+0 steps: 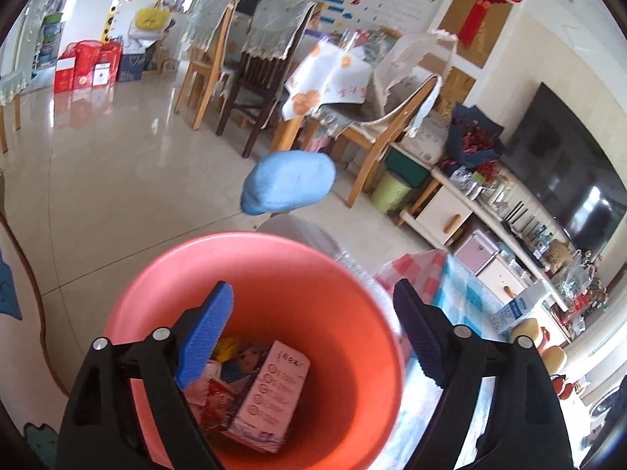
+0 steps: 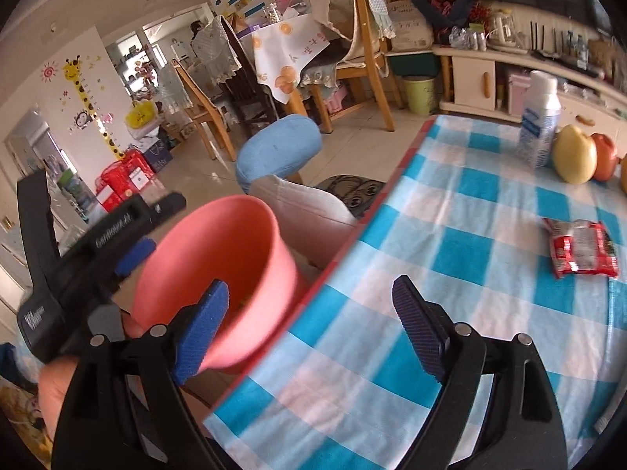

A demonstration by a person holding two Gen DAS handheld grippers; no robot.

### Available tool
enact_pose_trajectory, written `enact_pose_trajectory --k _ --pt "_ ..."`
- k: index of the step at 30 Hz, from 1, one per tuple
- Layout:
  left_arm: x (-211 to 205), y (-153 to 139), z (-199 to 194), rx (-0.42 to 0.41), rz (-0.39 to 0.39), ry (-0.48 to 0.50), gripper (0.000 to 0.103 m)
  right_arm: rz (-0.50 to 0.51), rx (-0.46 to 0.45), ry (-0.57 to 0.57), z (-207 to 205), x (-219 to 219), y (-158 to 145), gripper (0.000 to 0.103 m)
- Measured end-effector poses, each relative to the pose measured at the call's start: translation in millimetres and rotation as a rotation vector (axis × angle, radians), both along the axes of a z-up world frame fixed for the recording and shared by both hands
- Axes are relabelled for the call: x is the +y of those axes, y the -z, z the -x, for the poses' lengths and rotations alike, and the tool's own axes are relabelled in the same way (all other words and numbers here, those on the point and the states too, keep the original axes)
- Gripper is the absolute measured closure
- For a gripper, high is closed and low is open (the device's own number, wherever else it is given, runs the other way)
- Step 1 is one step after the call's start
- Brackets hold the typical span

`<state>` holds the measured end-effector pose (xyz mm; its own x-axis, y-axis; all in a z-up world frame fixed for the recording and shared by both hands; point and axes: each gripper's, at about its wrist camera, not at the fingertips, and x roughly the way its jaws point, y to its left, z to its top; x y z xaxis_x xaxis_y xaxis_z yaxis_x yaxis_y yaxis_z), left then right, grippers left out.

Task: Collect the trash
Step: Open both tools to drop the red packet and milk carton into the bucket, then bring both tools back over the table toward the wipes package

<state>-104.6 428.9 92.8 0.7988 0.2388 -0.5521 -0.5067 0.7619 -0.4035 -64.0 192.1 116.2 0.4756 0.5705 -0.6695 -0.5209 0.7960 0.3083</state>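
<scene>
Trash still left on the tabletop (image 2: 450,235) is a red snack wrapper (image 2: 582,248), lying flat on the blue-and-white checked cloth toward the far right, well apart from the table's left edge. It looks like thin crinkled film: very light, soft, easily crushed and probably slick, so I judge that a pinch across one of its raised, puckered edges or at a sealed end would hold better than a press on its flat face. Its long axis runs roughly left to right across the cloth, tilted slightly, with one sealed end toward the near-left and the other toward the right; I cannot tell whether it is empty. Farther off along the same side stand a white bottle (image 2: 539,117), a yellow fruit (image 2: 574,154) and an orange one (image 2: 603,156), which do not read as trash. The right gripper (image 2: 309,329) hovers over the near-left corner of the cloth with its jaws apart and nothing between them. Left of the table edge sits the pink bin (image 2: 223,274), mouth up and tipped a little toward the table; inside lie a pink carton (image 1: 270,395) and other wrappers. The left gripper (image 1: 313,337) hangs just over the bin's mouth, jaws spread wide and empty, held in a hand (image 2: 58,391). Beyond the bin a blue cushion (image 1: 288,182) rests by the tiled floor (image 1: 117,180).
</scene>
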Motion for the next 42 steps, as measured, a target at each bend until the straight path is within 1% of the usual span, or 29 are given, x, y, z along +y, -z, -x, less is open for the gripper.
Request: enact_pose_trajectory --k 3,4,7,9,13,15,21,23,25,28,32,38,42 --pt "-13 -3 -1 -0.031 -0.021 0.038 0.019 0.021 -0.033 0.013 11 -15 0 0.016" --pt "-21 -4 -2 -0.041 -0.038 0.056 0.019 0.026 -0.043 0.019 14 -19 0 0.016" --pt "-42 -8 -5 -0.061 -0.093 0.099 0.019 0.030 -0.078 0.050 23 -37 -3 0.010" --pt "-52 -9 -7 -0.078 -0.101 0.135 0.019 0.026 -0.097 0.073 28 -48 -6 0.009" --pt "-76 -10 -7 -0.111 -0.093 0.202 0.019 0.015 -0.134 0.117 37 -74 -13 0.008" --pt "-85 -14 -6 -0.116 -0.114 0.214 0.019 0.016 -0.161 0.133 42 -85 -18 0.007" --pt "-118 -26 5 -0.123 -0.223 0.253 0.019 0.001 -0.222 0.167 63 -122 -27 0.004" --pt "-128 -30 10 -0.129 -0.243 0.261 0.018 0.008 -0.241 0.167 70 -132 -29 0.004" --pt "-136 -32 17 -0.138 -0.259 0.265 0.015 0.028 -0.264 0.173 77 -140 -30 0.004" --pt "-145 -35 25 -0.150 -0.272 0.273 0.015 0.052 -0.300 0.189 89 -154 -32 0.004" --pt "-157 -35 34 -0.143 -0.283 0.304 0.015 0.069 -0.321 0.210 99 -171 -32 0.004" --pt "-178 -35 50 -0.126 -0.351 0.331 0.015 0.090 -0.336 0.210 111 -185 -30 0.004" --pt "-188 -31 60 -0.105 -0.341 0.364 0.015 0.124 -0.356 0.193 120 -187 -28 0.004"
